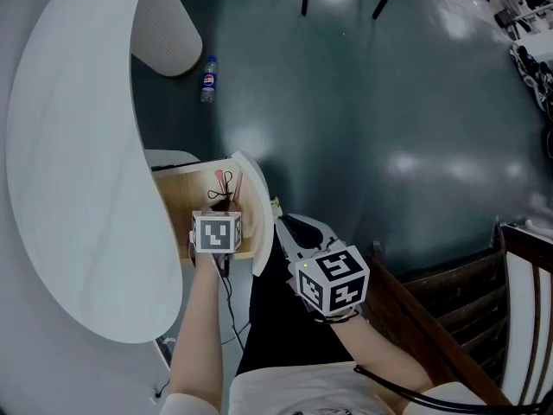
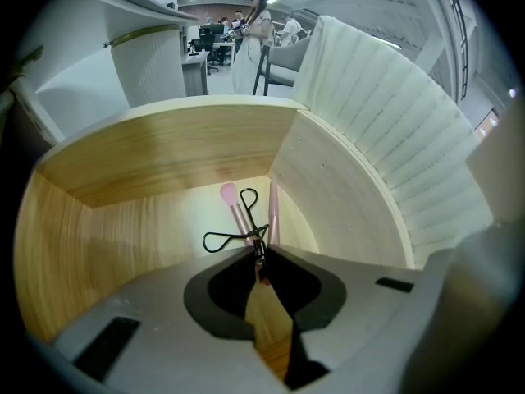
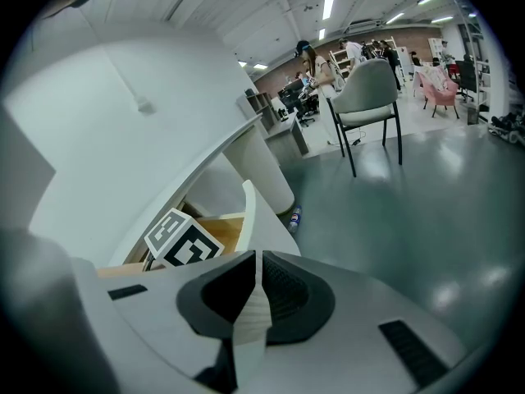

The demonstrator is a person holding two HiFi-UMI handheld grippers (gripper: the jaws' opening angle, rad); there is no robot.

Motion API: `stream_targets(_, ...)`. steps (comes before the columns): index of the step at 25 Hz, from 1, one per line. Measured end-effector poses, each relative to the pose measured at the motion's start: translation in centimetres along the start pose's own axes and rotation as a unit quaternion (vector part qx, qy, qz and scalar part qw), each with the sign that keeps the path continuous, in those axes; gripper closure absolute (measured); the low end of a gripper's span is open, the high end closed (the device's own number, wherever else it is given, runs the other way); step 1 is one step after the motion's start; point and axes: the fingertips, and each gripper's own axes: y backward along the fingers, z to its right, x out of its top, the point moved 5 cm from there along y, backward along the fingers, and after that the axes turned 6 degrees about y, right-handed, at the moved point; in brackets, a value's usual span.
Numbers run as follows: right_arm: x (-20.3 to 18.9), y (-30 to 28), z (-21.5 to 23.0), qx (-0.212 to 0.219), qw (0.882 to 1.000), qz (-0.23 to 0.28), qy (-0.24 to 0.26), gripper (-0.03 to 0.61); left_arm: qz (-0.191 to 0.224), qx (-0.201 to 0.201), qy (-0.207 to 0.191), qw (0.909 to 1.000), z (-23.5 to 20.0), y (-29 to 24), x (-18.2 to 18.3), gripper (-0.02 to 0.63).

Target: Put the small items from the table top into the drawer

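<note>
**Curler's down in the drawer: release low, exit straight up**

L forearm [image 1: 200, 335] closest in; left gripper [image 2: 259, 254] points steeply down inside the drawer [image 2: 164, 154], jaws nearly together, tips nipping the black eyelash curler [image 2: 250, 235] beside two pink brushes [image 2: 229, 194]. Best play, I'd say: open just enough, then lift straight up so the wire doesn't snag. Wood walls tight both sides, free room only upward. Right gripper [image 3: 257, 255] is clamped on the white drawer front [image 3: 248, 212] and steadies it; wooden chair [image 1: 432, 309] crowds the R elbow.
</note>
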Motion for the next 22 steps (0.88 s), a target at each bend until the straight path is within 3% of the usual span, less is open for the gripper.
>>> stream_targets(15,-0.2,0.8,0.6,-0.006,1.0,0.008,0.0,0.535,0.007,-0.001,0.0,1.0,0.0,0.2,-0.6,0.541)
stream_targets(22,0.3,3.9,-0.3,-0.009,0.999,0.03,0.011,0.535,0.04,0.005,-0.003,0.9992,1.0,3.1,-0.7,0.541)
